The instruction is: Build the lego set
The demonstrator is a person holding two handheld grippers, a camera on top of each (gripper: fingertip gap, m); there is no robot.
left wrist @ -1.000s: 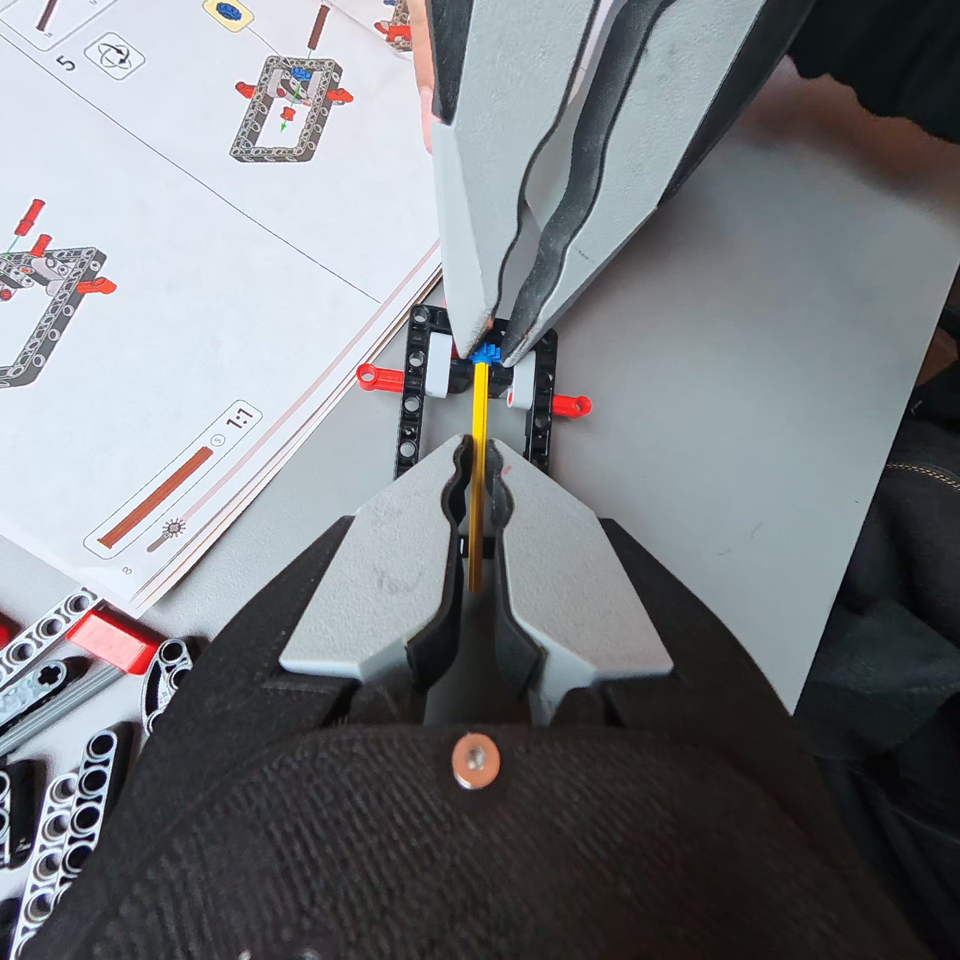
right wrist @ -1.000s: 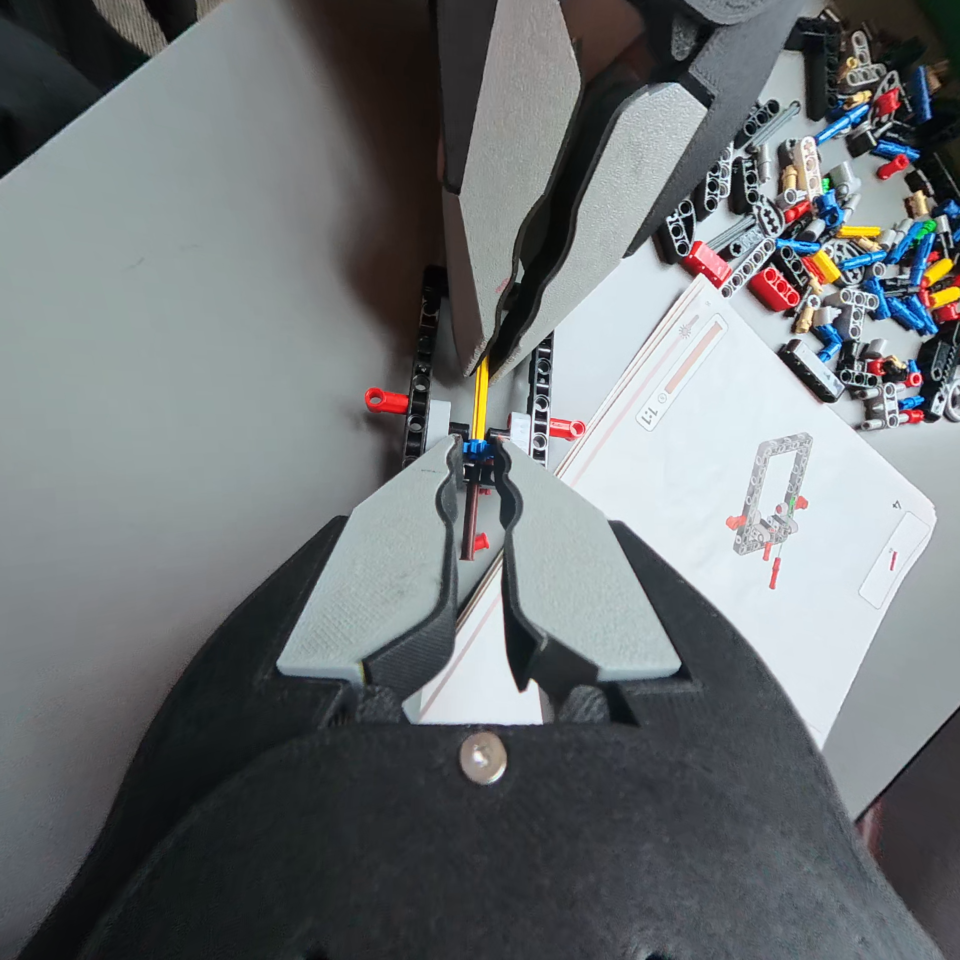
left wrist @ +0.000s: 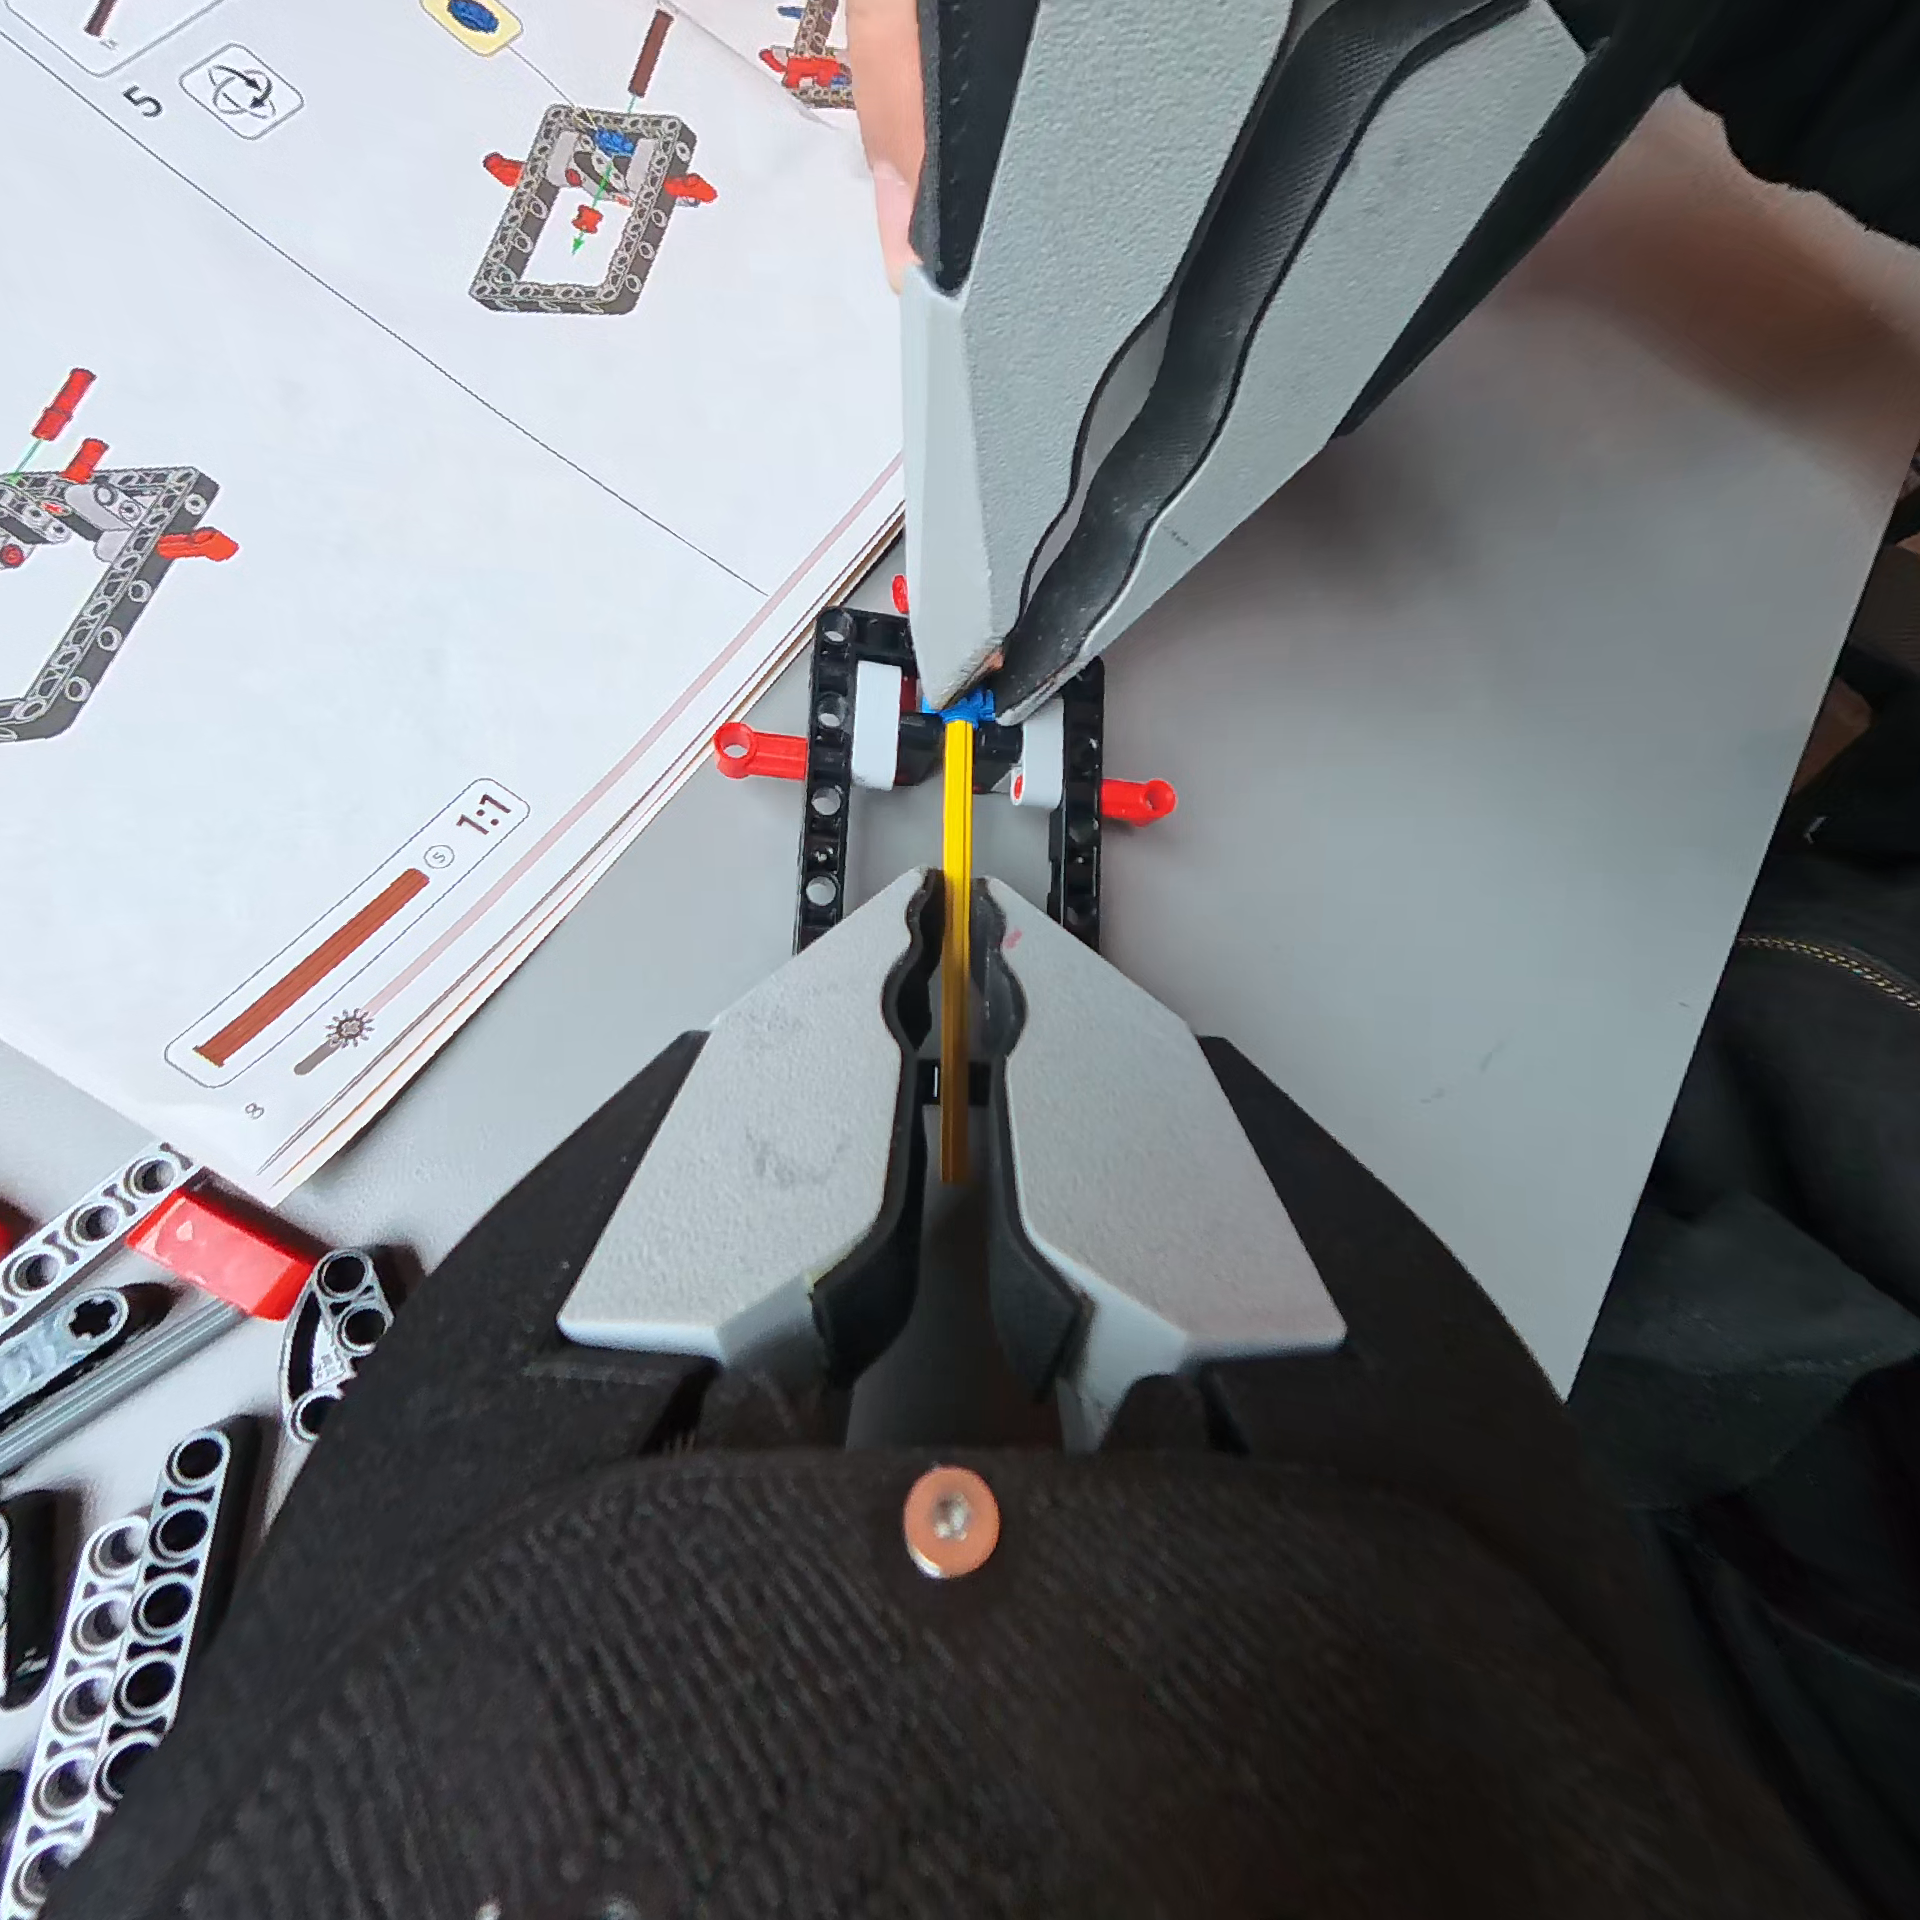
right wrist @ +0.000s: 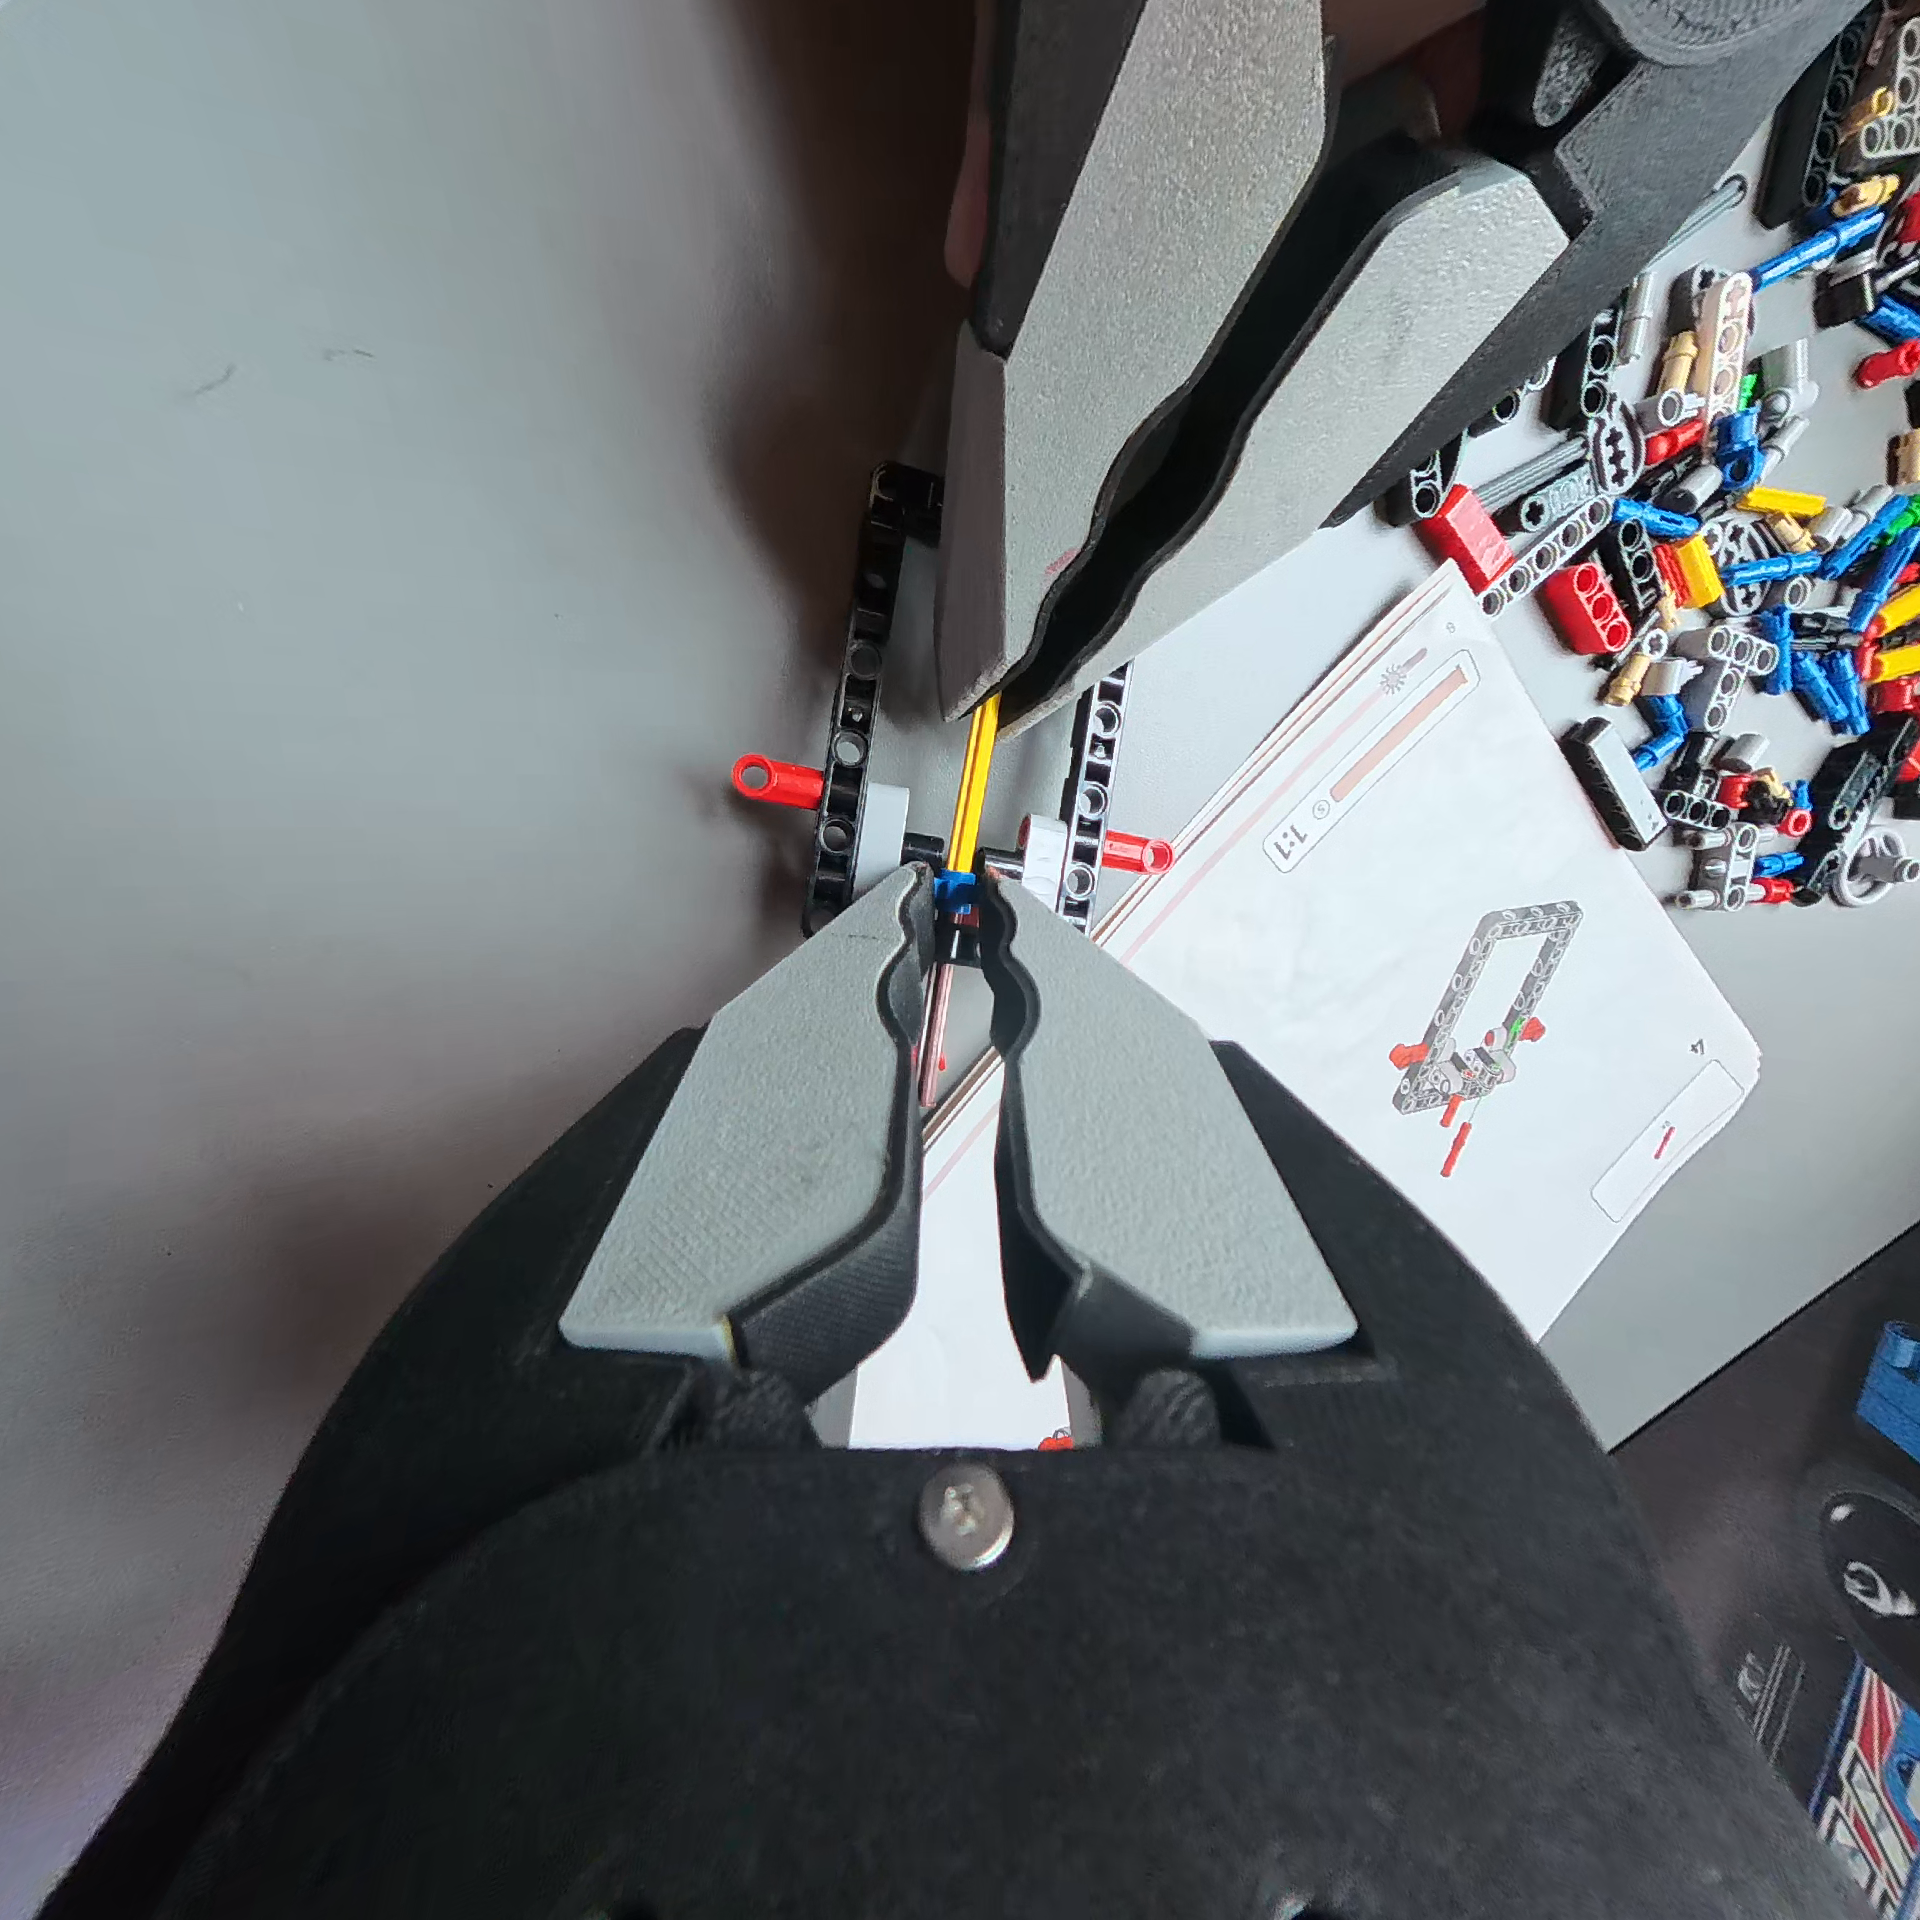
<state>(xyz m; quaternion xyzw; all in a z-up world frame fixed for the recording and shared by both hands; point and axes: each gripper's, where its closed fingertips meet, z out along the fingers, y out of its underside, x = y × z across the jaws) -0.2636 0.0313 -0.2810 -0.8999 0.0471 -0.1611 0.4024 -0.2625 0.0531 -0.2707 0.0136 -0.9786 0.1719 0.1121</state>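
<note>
A black rectangular frame (left wrist: 826, 810) lies flat on the grey table, with a red pin on each side (left wrist: 753, 750) (left wrist: 1138, 798) and white and black parts across it. My left gripper (left wrist: 956, 888) is shut on a long yellow axle (left wrist: 957, 821), whose far end sits in a blue connector (left wrist: 966, 712) at the frame's middle. My right gripper (right wrist: 954, 894) is shut on that blue connector (right wrist: 954, 889) from the opposite side. In the right wrist view the yellow axle (right wrist: 972, 790) runs from the connector into the left gripper (right wrist: 995, 715). The frame (right wrist: 854, 717) shows there too.
An open instruction booklet (left wrist: 416, 623) lies beside the frame and touches its corner; it also shows in the right wrist view (right wrist: 1403, 935). A pile of loose coloured parts (right wrist: 1714, 540) lies beyond it, and grey beams and a red piece (left wrist: 223, 1252) lie near my left gripper. The table edge (left wrist: 1714, 1039) is close. My two grippers' fingertips are within a few centimetres of each other. Between my left fingertips and the red piece (left wrist: 223, 1252) there is roughly 12 cm. Look for it in the right wrist view (right wrist: 1471, 537) too.
Almost nothing. Both grippers keep their holds on the axle and the connector; the right wrist view has shifted only slightly.
</note>
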